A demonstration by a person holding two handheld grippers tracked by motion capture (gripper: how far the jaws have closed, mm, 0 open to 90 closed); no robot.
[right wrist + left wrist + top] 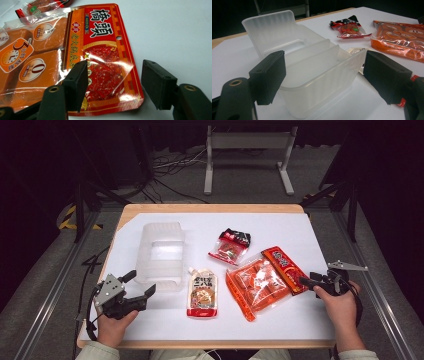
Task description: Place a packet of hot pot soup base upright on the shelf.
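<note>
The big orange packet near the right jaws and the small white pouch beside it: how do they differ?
The large orange-and-red plastic packet is wide, partly see-through and lies askew. The small white spouted pouch is narrower, opaque and lies straight, spout toward the clear plastic bin. Both lie flat on the white table.

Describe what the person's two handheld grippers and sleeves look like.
Both the left gripper and the right gripper are black, with two blocky black jaws and brass-ringed holes at the jaw bases. Each carries a grey three-cornered plate on top and trails a black cable. The person's sleeves are pale greenish-grey.
</note>
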